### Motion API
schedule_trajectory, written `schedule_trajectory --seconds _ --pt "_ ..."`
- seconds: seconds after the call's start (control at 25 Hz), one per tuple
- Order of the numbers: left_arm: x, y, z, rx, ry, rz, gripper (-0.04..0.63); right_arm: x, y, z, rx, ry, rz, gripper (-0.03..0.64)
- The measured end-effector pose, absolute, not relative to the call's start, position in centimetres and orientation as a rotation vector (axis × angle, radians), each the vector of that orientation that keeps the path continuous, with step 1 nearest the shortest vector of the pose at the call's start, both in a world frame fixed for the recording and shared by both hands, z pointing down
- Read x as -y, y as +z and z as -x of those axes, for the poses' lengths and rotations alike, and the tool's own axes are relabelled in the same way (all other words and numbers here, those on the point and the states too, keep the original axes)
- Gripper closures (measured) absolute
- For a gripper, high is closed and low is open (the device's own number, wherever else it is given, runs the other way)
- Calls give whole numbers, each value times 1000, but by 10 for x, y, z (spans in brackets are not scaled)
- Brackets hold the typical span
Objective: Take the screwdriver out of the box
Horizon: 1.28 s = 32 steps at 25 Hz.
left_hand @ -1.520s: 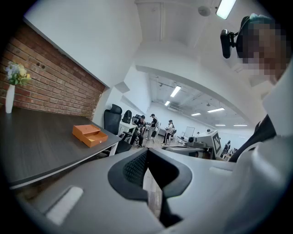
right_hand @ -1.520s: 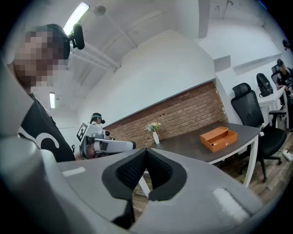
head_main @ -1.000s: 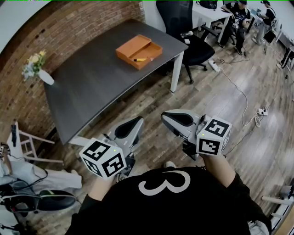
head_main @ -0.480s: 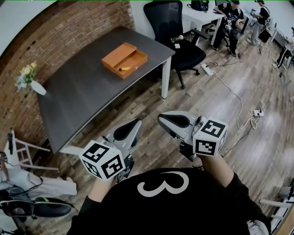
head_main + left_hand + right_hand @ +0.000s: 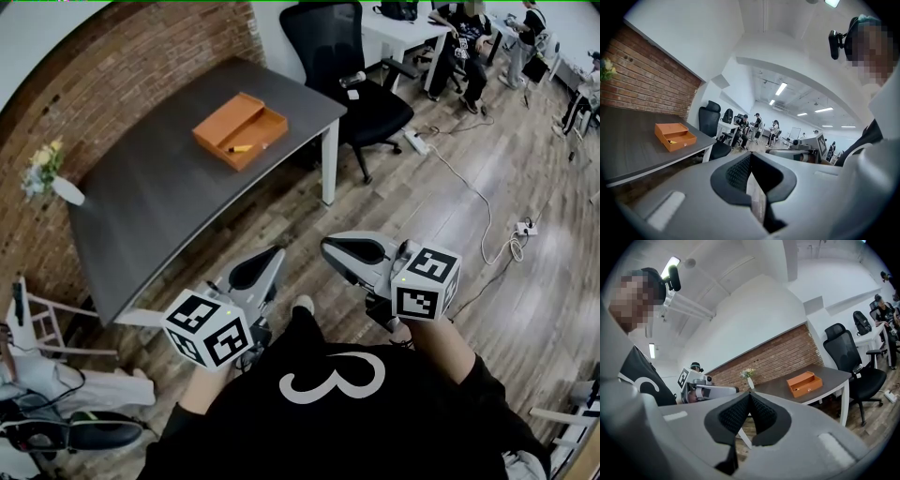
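An open orange box (image 5: 240, 129) lies on the dark grey table (image 5: 159, 202), far ahead of me. A small yellow-handled screwdriver (image 5: 239, 148) rests inside its tray. The box also shows in the left gripper view (image 5: 675, 136) and the right gripper view (image 5: 804, 383). My left gripper (image 5: 272, 255) is shut and empty, held over the wooden floor short of the table. My right gripper (image 5: 330, 247) is beside it, also shut with nothing between its jaws. Both point toward the table, well apart from the box.
A black office chair (image 5: 347, 56) stands by the table's far corner. A white vase with flowers (image 5: 52, 173) sits at the table's left end. People sit at a white desk (image 5: 422, 23) at the back. Cables and a power strip (image 5: 525, 228) lie on the floor to the right.
The table and box have drifted left and lower in the head view as I walk. Both grippers keep their place before me and stay shut.
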<state>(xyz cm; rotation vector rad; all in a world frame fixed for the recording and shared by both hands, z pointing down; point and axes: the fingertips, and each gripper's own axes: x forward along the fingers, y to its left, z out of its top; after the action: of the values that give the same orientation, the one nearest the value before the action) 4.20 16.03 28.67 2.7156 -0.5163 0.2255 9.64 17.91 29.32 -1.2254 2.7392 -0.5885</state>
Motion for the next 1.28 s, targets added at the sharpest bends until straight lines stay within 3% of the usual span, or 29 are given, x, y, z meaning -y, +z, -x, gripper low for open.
schedule_trajectory --seconds 0.56,1.28 --pt "-2 315 -62 509 216 -2634 583 -22 315 -119 -2734 -704 1237 615" --pt "177 346 -28 656 182 -2539 583 163 340 -101 -2956 -692 1187 591"
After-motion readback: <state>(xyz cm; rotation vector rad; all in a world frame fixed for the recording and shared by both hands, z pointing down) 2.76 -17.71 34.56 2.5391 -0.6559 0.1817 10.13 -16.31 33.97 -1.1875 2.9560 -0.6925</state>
